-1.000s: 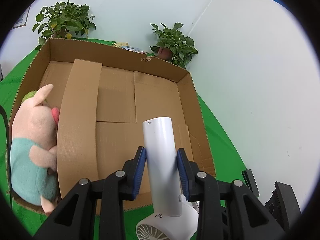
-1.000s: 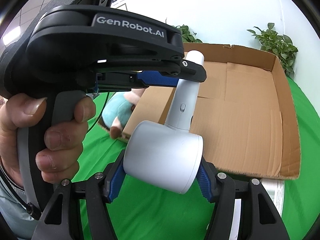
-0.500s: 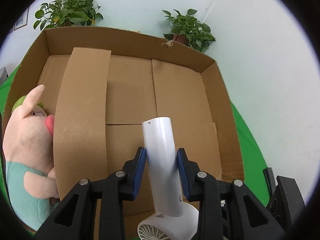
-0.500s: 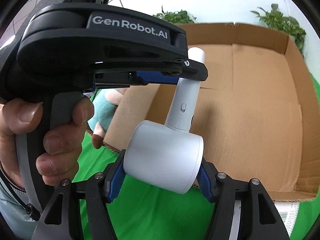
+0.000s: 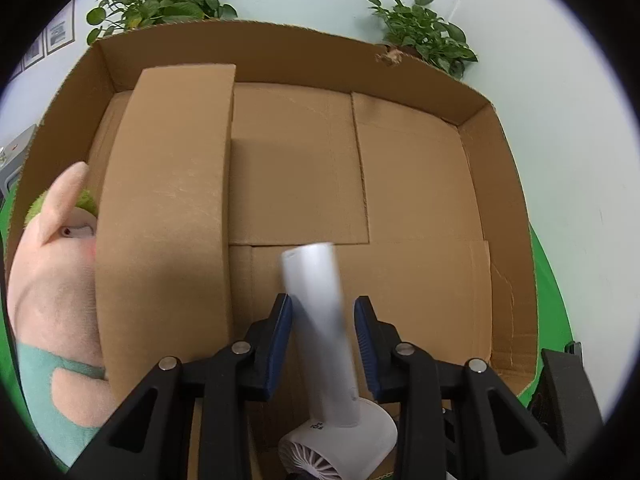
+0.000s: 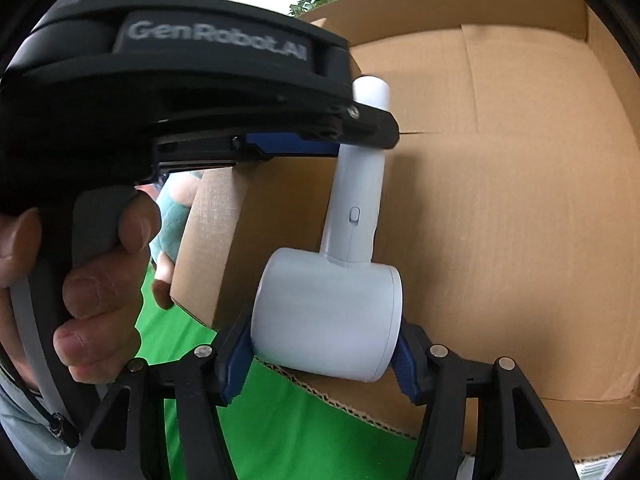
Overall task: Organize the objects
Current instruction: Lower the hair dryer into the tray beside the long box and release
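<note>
A white handheld fan (image 5: 320,320) hangs over the near part of an open cardboard box (image 5: 400,168). My left gripper (image 5: 323,320) has its jaws slightly apart around the fan's handle, with a gap on each side. My right gripper (image 6: 324,356) is shut on the fan's round head (image 6: 328,312). In the right wrist view the left gripper (image 6: 320,144) crosses the handle (image 6: 356,208) near its top. A pink plush pig (image 5: 48,280) in a teal shirt lies in the box's left compartment.
An upright cardboard divider (image 5: 168,208) splits the box. The box's right compartment has a bare floor (image 5: 412,184). A green cloth (image 5: 552,312) covers the table. Two potted plants (image 5: 424,36) stand behind the box by the wall.
Both grippers moved forward with the fan, over the box. The left jaws have opened a little and the handle now tilts and looks blurred between them.
</note>
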Available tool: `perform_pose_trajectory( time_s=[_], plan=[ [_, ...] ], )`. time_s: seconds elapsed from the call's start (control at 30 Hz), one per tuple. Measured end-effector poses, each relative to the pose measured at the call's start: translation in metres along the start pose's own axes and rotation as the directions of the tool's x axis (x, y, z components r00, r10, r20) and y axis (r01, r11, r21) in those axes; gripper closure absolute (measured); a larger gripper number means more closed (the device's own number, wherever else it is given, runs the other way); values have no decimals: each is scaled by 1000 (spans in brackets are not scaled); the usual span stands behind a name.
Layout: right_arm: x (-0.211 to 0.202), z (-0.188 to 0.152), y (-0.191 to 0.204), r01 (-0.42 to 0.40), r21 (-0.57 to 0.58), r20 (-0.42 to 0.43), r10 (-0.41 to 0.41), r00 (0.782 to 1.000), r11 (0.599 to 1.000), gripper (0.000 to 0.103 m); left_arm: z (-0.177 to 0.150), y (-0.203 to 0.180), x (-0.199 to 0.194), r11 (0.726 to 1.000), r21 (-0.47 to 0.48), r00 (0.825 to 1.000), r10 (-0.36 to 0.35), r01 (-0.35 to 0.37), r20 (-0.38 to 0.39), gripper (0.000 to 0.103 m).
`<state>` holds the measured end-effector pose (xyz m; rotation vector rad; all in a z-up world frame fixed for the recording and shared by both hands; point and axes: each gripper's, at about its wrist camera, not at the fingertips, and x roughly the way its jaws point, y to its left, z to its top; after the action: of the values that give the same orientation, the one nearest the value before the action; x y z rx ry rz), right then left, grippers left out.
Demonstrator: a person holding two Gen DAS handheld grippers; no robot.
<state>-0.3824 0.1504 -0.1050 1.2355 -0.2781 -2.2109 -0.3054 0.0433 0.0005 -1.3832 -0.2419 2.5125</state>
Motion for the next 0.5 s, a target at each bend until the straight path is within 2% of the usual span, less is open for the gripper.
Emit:
perform_pose_trajectory(
  time_s=[0.17, 0.3, 0.43, 0.47, 0.5],
  plan=[
    [17, 3, -9, 10, 16, -44, -10, 999, 1000, 44, 2, -1, -28, 999, 30, 999, -15, 13, 42, 71],
    [18, 11, -11, -27, 34, -18, 27, 999, 999, 27, -3, -5, -54, 997, 72, 996, -28, 21, 89, 71],
    [12, 16, -19, -17, 22, 9, 17, 1000, 1000, 27, -9, 12, -70, 997, 72, 990, 10, -21, 139, 71],
    [12, 17, -21, -6, 21, 8, 6, 1000, 1000, 29, -11, 19, -72, 997, 65, 989, 26, -35, 146, 71],
    [12, 19, -23, 4, 24, 8, -5, 1000, 1000, 39, -13, 26, -72, 997, 53, 988, 43, -52, 147, 71]
  ],
)
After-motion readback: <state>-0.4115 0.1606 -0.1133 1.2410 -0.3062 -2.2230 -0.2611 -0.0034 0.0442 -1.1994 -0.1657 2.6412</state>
